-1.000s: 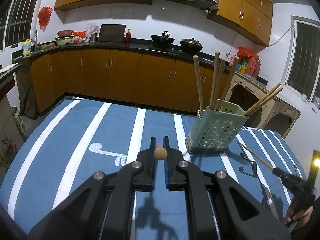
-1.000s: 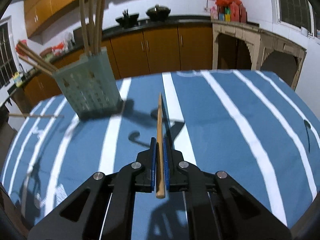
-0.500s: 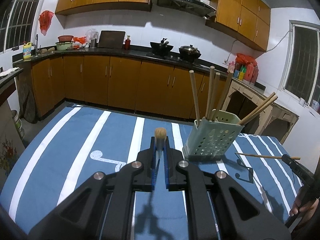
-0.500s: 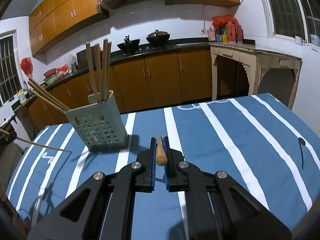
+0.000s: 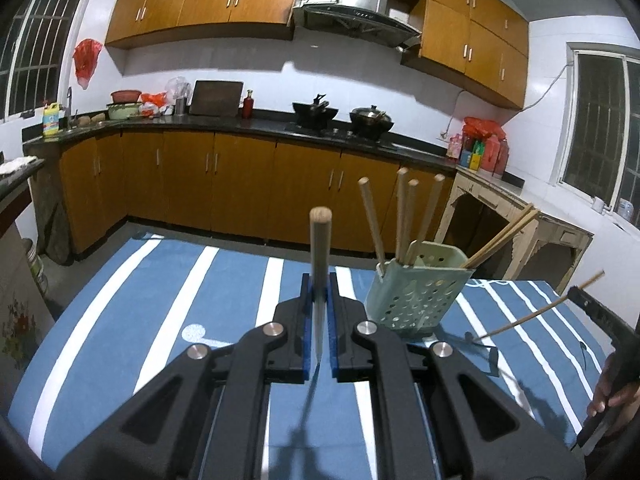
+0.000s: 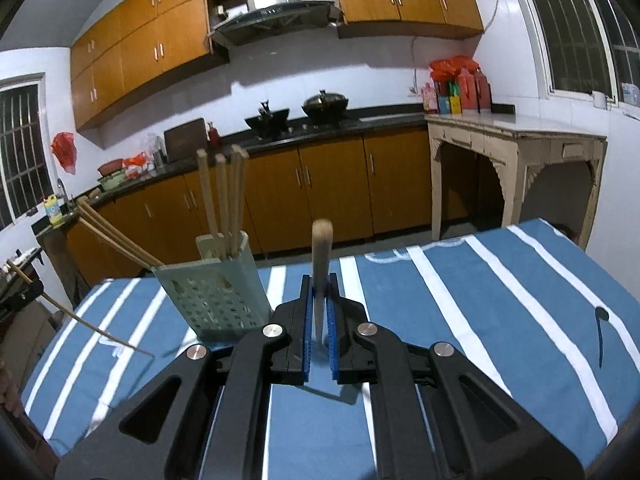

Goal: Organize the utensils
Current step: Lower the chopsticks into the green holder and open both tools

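On the table [image 5: 168,320], covered by a blue cloth with white stripes, a pale green perforated holder [image 5: 412,300] stands toward the far edge, already carrying several upright and leaning chopsticks [image 5: 404,216]; beyond it run orange kitchen cabinets [image 5: 240,188] and a dark worktop with pots. The holder looks like the collecting point, which would explain why both sticks are raised clear of the cloth. The left gripper [image 5: 320,320] has its fingers closed tight on one wooden chopstick [image 5: 320,248], butt end up. The right gripper [image 6: 320,316] likewise pinches a second chopstick [image 6: 322,252], just beside the holder.
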{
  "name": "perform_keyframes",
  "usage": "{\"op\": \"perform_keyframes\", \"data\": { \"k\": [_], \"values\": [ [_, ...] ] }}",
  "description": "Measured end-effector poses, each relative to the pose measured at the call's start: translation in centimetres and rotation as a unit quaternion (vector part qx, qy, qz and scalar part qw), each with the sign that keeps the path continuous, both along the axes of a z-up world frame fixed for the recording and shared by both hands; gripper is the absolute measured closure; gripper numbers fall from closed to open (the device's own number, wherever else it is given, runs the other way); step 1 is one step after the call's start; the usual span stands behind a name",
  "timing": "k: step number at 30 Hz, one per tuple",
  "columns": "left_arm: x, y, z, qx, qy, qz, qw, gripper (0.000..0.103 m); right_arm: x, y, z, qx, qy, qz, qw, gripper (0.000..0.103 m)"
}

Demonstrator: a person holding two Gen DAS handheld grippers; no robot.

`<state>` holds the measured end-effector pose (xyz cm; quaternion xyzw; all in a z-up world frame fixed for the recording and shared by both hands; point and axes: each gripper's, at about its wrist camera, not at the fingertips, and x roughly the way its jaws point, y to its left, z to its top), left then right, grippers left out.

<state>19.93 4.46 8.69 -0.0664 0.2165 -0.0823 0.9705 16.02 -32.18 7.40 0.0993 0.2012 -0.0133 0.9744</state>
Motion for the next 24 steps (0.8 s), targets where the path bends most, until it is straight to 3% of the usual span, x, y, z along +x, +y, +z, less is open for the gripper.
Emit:
{"op": "perform_keyframes", "data": {
  "k": [6,11,17,24],
  "values": [
    [-0.8,-0.9,2.5,-0.019,-0.021,-0.030,0.9992,0.095,-0.2,0.5,2.6,0.020,-0.025,0.027,0.999,0.095],
    [-1.5,-2.3,5.7,-0.029,-0.056,-0.061,0.9962,0.095,-1.0,1.4,6.6,0.040,-0.078,0.064,0.994,0.095],
    [-1.9,-4.9,9.4,-0.025,-0.106,-0.087,0.9903,0.095,-1.2,2.8,10.3,0.030,-0.146,0.079,0.986,0.095],
    [0.3,-6.6,11.8,-0.040,-0.141,-0.072,0.9865,0.095,0.6,3.7,11.0,0.027,-0.190,0.070,0.979,0.096]
  ]
}}
